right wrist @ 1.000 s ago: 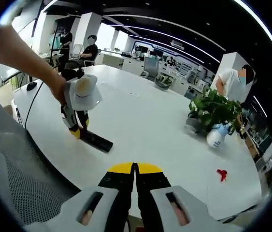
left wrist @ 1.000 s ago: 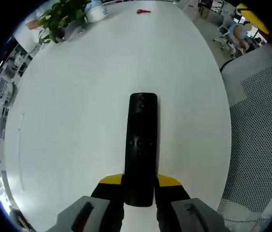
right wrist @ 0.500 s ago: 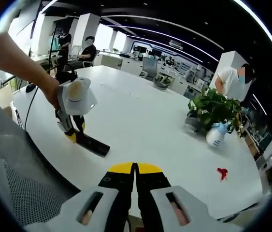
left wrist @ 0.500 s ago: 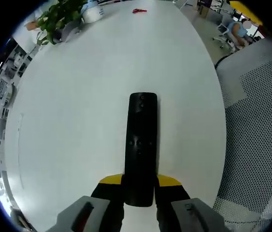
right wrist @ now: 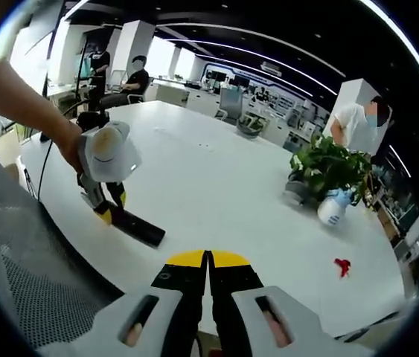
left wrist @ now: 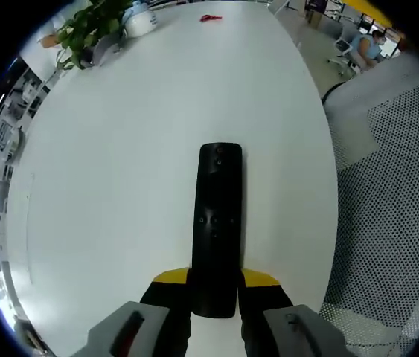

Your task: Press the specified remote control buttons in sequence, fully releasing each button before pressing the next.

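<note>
The black remote [left wrist: 219, 227] lies flat on the white table [left wrist: 120, 171], its near end clamped between the yellow-tipped jaws of the left gripper [left wrist: 215, 286]. In the right gripper view the remote [right wrist: 136, 227] sits near the table's edge [right wrist: 216, 178] with the left gripper [right wrist: 109, 214] on its end. The right gripper [right wrist: 208, 262] hovers well apart from it, jaws pressed together on nothing. A potted plant [right wrist: 330, 169], a white spray bottle [right wrist: 332, 209] and a small red thing [right wrist: 342, 268] sit far off. A mesh chair [left wrist: 395, 186] stands beside the table.
</note>
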### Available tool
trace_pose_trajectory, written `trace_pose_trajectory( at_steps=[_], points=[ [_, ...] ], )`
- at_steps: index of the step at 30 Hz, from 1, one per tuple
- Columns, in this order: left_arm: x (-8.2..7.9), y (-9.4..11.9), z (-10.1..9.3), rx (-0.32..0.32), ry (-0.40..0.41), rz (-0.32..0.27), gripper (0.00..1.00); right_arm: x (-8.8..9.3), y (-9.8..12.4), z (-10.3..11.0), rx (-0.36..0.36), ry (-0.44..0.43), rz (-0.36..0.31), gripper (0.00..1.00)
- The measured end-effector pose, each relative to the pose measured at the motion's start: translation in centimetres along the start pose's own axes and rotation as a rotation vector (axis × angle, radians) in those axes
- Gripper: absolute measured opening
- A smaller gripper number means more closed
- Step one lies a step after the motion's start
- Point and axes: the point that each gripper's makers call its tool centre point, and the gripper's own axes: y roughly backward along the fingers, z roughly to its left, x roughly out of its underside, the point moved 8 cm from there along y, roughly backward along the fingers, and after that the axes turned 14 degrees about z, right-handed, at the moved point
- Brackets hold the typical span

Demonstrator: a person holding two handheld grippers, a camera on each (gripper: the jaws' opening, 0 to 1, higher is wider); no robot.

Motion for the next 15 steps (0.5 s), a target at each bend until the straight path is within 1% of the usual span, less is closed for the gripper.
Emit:
trace_pose_trajectory(
  at_steps=[15],
  points=[
    [0.2, 0.0, -1.3, 0.0, -0.012, -0.001, 0.23, 0.0, 0.1, 0.0, 0.004, -0.004, -0.006, 0.0]
  ],
)
